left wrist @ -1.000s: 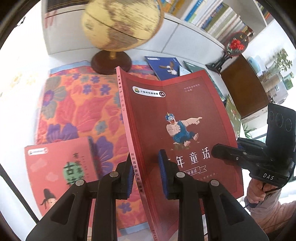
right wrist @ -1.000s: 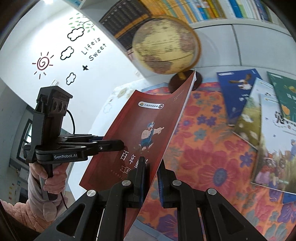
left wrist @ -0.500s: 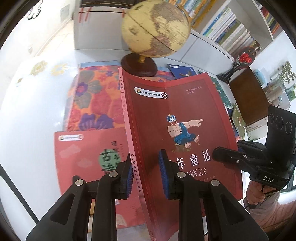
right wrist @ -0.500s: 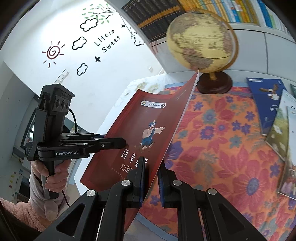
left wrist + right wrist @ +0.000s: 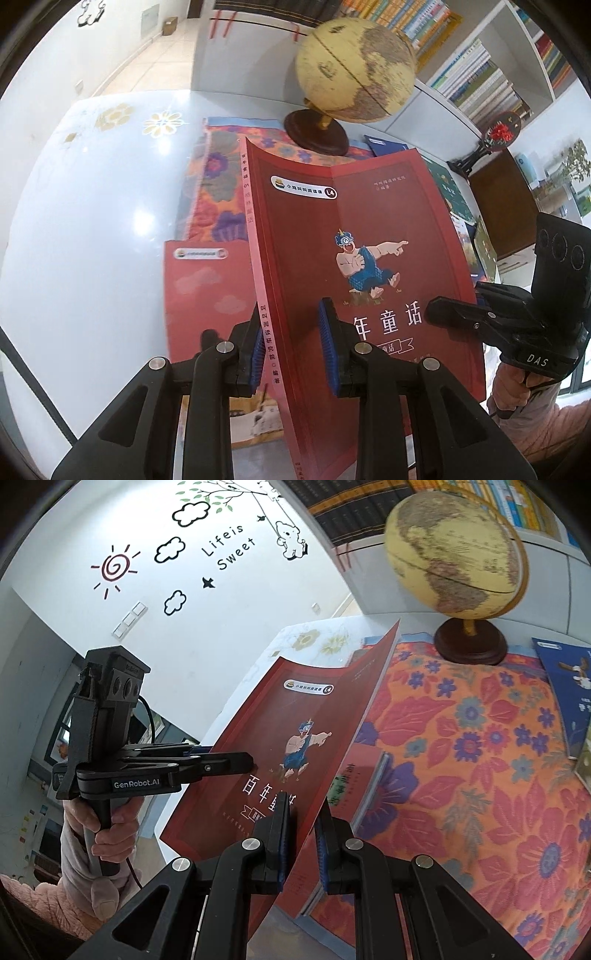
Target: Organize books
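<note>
A dark red book with a cartoon figure on its cover hangs tilted above the table, held between both grippers. My left gripper is shut on the red book near its pink spine, at the lower end. My right gripper is shut on the book's opposite long edge. Each gripper shows in the other's view: the right gripper at the cover's right side, the left gripper at the left. A lighter red book lies flat below, partly hidden by the held one.
A globe on a dark wooden base stands at the back of a floral cloth on the white table. A blue book and green books lie to the right. A bookshelf lines the back wall.
Both grippers have carried the red book leftwards across the table. The globe and the floral cloth have slid right in both views. The held book now overlaps the flat red book.
</note>
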The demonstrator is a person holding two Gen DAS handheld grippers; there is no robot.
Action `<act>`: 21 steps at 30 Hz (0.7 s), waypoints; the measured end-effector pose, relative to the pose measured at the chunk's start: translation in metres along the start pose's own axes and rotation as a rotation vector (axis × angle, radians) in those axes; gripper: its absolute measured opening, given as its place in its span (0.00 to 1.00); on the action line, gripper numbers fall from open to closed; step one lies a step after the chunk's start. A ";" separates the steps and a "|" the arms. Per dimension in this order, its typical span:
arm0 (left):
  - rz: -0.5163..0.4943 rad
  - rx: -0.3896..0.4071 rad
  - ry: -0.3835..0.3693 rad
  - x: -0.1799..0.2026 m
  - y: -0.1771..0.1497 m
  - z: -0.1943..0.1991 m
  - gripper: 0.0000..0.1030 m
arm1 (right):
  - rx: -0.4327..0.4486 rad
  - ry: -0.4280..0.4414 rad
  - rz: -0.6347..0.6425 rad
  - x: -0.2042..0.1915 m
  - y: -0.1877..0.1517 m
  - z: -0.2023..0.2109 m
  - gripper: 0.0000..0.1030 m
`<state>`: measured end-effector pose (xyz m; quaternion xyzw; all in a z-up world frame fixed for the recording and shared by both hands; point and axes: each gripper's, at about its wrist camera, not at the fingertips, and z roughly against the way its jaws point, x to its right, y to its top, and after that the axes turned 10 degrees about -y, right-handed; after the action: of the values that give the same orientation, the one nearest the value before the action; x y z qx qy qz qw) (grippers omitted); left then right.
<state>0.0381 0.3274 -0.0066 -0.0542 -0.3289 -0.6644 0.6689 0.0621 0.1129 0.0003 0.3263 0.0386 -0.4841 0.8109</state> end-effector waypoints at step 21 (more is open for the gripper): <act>0.122 -0.023 0.008 -0.063 -0.023 -0.003 0.24 | -0.088 0.010 0.023 -0.028 -0.002 -0.060 0.12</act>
<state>0.0245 0.3771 -0.0496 -0.0790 -0.3146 -0.6265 0.7087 0.0607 0.1678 -0.0372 0.2934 0.0602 -0.4709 0.8298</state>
